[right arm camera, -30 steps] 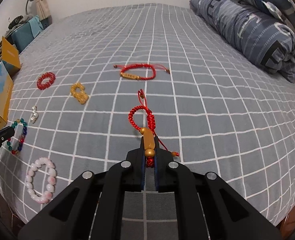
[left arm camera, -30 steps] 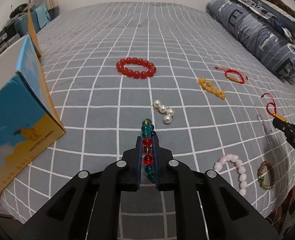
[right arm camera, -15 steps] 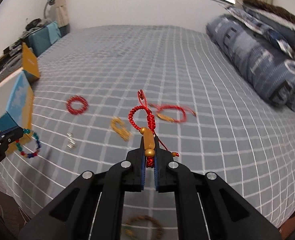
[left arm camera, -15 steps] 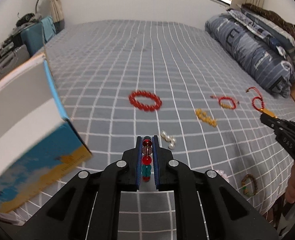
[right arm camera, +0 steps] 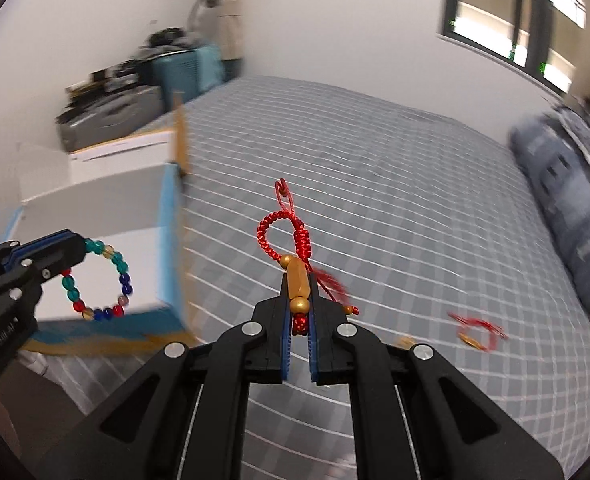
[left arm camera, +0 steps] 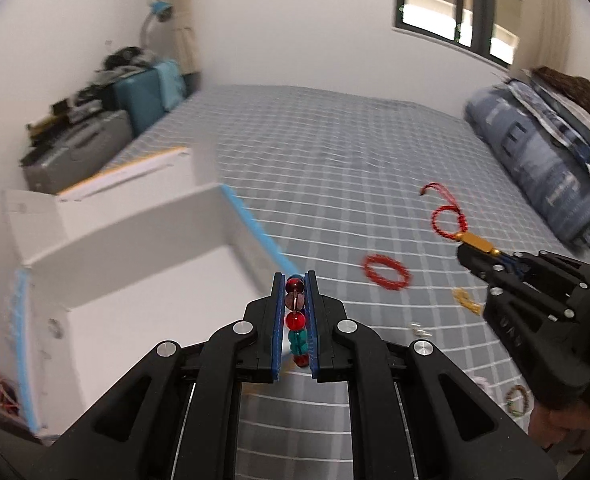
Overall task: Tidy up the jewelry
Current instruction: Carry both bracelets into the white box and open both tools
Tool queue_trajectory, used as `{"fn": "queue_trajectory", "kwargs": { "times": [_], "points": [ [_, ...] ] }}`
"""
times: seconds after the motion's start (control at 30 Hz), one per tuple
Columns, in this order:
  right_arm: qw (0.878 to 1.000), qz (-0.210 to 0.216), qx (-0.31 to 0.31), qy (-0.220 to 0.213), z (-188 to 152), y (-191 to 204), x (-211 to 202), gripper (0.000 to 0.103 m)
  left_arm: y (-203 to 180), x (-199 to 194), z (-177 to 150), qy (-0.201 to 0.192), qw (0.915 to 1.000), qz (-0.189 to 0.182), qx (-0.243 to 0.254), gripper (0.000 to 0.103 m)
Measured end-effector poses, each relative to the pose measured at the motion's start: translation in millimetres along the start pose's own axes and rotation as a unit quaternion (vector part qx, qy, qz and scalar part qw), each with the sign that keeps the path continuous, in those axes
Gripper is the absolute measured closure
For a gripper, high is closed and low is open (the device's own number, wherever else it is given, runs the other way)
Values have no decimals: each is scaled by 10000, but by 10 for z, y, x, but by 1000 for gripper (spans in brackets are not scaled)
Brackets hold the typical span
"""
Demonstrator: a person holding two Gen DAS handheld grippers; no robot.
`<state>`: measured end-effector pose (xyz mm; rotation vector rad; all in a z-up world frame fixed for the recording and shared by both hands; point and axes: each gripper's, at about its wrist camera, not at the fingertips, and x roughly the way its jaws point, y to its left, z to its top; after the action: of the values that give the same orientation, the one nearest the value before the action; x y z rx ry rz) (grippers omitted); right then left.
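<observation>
My left gripper (left arm camera: pixel 295 280) is shut on a multicoloured bead bracelet (left arm camera: pixel 295 320) of teal, red and blue beads, held in the air beside the open white and blue box (left arm camera: pixel 143 280). From the right wrist view the bracelet (right arm camera: pixel 95 280) hangs as a ring from the left gripper (right arm camera: pixel 77 246) in front of the box (right arm camera: pixel 107 216). My right gripper (right arm camera: pixel 299 280) is shut on a red cord bracelet with a gold bead (right arm camera: pixel 295 280), lifted above the bed; it also shows in the left wrist view (left arm camera: pixel 447 220).
On the grey checked bed (left arm camera: pixel 335 160) lie a red bead bracelet (left arm camera: pixel 387 272), a yellow bead piece (left arm camera: pixel 465 300), small pearls (left arm camera: pixel 419 328), a brown bead bracelet (left arm camera: pixel 517 398) and another red cord bracelet (right arm camera: pixel 479 332). A folded blue duvet (left arm camera: pixel 543 168) lies at the right. Suitcases (left arm camera: pixel 95 140) stand at the left.
Both grippers have risen from the bed with their bracelets and swung left toward the box. The box now fills more of the left side of both views.
</observation>
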<state>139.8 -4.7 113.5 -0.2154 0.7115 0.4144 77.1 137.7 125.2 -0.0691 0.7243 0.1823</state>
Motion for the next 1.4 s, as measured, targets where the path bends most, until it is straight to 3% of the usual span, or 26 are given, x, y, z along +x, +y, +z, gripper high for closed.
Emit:
{"fn": "queue_trajectory", "kwargs": {
  "times": [0.23,0.47,0.7,1.1,1.2,1.4],
  "points": [
    [9958,644,-634,120,331,959,250,97,790,-58,-19,95,9962,707,-499,94],
    [9850,1082,-1123,735,389,1655,632,97,1462,86,-179,507,9861,1112,-1126,94],
    [9751,1084,-1300,1434,229,1837,985,97,1692,347,-359,941,9793,1128,-1389,94],
    [9740,972,-1272,1603,158,1845,1139,94,1729,486,-461,1173,9756,1083,-1509,91],
    [9749,1020,-1224,1556,184,1826,1095,71,1705,449,-434,1112,9770,1115,-1437,87],
    [9811,1000,-1133,1209,284,1763,888,36,1633,220,-376,758,9794,1293,-1352,40]
  ]
}}
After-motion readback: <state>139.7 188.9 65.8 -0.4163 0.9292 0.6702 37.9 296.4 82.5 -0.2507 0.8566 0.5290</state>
